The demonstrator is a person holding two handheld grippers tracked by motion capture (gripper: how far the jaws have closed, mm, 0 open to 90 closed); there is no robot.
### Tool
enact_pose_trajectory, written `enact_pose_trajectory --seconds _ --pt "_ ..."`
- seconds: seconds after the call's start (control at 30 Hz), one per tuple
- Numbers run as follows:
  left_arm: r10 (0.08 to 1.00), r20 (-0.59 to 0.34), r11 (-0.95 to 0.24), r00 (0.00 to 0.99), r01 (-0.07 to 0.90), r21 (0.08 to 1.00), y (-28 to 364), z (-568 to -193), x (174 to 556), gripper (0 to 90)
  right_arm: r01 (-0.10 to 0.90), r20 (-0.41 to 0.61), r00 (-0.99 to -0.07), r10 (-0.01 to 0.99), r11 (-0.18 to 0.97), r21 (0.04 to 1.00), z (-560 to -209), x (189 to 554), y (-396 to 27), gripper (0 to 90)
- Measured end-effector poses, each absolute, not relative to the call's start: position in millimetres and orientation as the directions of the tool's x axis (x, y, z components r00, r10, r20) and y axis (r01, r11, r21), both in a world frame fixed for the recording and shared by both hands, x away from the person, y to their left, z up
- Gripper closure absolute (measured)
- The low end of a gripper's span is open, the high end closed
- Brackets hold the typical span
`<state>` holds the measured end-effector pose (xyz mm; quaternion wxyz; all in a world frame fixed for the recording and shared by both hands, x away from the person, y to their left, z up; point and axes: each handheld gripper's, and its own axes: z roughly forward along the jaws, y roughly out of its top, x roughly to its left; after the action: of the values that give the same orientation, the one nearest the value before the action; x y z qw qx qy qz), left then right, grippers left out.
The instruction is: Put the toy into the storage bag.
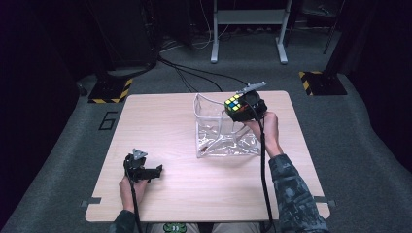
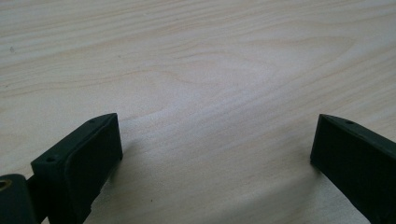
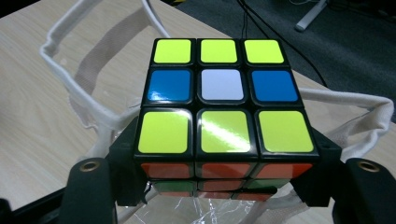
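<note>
My right gripper (image 1: 240, 108) is shut on a colour puzzle cube (image 1: 233, 106) and holds it in the air over the right rim of a clear plastic bag (image 1: 219, 130) with white handles. In the right gripper view the cube (image 3: 223, 102) sits between the two black jaws, its yellow, blue and white face turned up, with the bag's white handles (image 3: 84, 88) below and around it. My left gripper (image 1: 154, 171) rests low on the table near the front left. Its jaws (image 2: 212, 158) stand wide apart over bare wood, with nothing between them.
The light wooden table (image 1: 160, 126) carries the bag at its centre right. Grey carpet lies around it, with black cables (image 1: 194, 75) and a white stand's legs (image 1: 248, 48) beyond the far edge. Yellow-black striped floor plates (image 1: 111, 90) sit at both far corners.
</note>
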<state>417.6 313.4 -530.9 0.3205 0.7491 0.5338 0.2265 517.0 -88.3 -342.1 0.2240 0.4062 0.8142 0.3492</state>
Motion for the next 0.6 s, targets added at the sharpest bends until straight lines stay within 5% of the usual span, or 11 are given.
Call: enact_pose_trajectory --seconds 0.6 --pt "0.945 -0.002 -0.225 0.328 0.654 0.722 313 -531 418 2.0 0.585 -0.114 -0.452 0.885 0.39 0.711 -352 531 -100 32.5"
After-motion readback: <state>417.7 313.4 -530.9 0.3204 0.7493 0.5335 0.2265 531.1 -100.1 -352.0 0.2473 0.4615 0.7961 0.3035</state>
